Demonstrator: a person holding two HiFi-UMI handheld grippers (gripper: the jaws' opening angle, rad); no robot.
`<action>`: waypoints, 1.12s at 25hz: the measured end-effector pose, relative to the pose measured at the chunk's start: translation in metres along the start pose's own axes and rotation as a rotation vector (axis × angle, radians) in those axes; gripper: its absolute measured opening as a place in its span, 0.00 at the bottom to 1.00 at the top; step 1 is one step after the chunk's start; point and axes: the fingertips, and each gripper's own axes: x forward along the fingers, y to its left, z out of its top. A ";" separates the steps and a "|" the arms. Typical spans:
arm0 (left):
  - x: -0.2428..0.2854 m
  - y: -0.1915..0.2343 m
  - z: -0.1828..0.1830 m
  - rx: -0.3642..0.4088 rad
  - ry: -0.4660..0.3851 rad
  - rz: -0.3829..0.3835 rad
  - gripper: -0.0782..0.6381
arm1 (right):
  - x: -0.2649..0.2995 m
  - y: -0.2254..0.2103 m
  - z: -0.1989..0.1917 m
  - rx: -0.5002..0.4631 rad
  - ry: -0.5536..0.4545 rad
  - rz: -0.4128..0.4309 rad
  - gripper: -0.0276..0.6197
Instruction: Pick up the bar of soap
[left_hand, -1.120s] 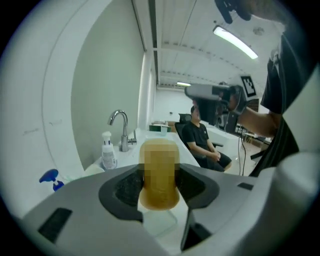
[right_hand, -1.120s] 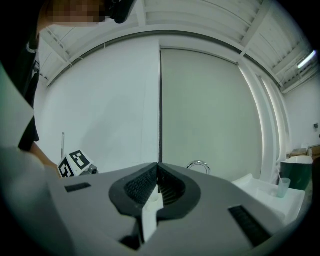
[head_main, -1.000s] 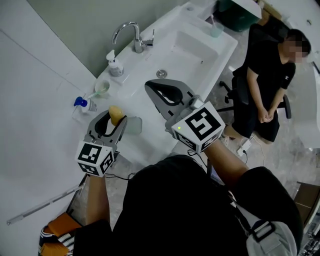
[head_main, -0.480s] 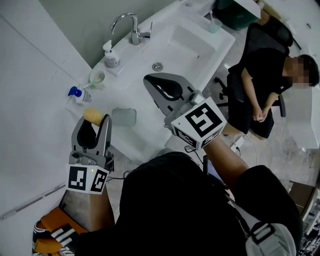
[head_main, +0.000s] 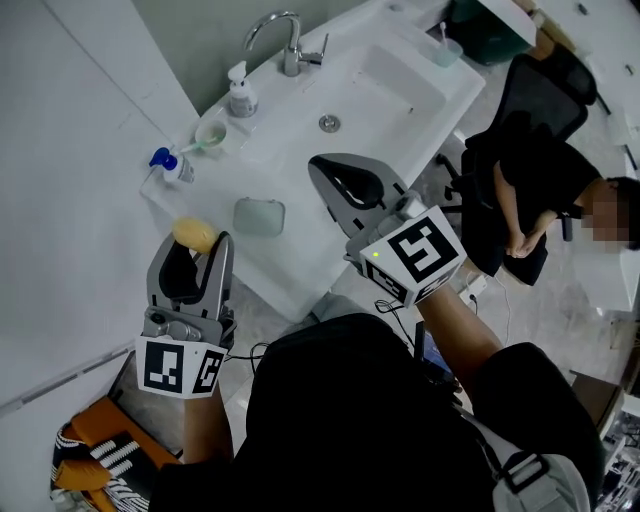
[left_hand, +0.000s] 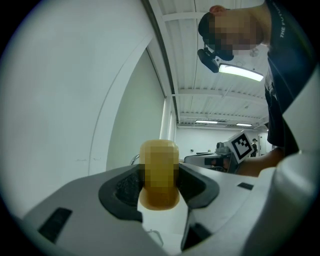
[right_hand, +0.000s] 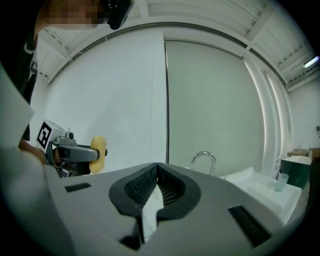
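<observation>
Holding the bar of soap (head_main: 194, 234) clamped in the left hand-held gripper (head_main: 196, 250), in the air near the counter's (head_main: 290, 150) left edge, with the right hand-held gripper (head_main: 322, 168) pressed shut on nothing farther out. Could squirt free if squeezed harder or swung, being slick and caught by one end. Has moved in the last second from just beside the soap dish (head_main: 260, 215) out to the side, apart from it.

Left gripper (head_main: 193, 250) clamped on soap (head_main: 195, 234), right gripper (head_main: 322, 170) closed — empty
</observation>
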 end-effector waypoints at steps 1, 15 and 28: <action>-0.002 0.000 -0.001 0.002 0.002 -0.003 0.40 | 0.001 0.004 -0.002 0.000 0.008 0.004 0.05; -0.041 -0.019 -0.008 -0.028 -0.009 -0.049 0.40 | -0.027 0.048 -0.039 0.015 0.118 -0.001 0.05; -0.057 -0.057 -0.015 -0.057 -0.008 -0.076 0.40 | -0.068 0.052 -0.038 0.002 0.103 -0.026 0.05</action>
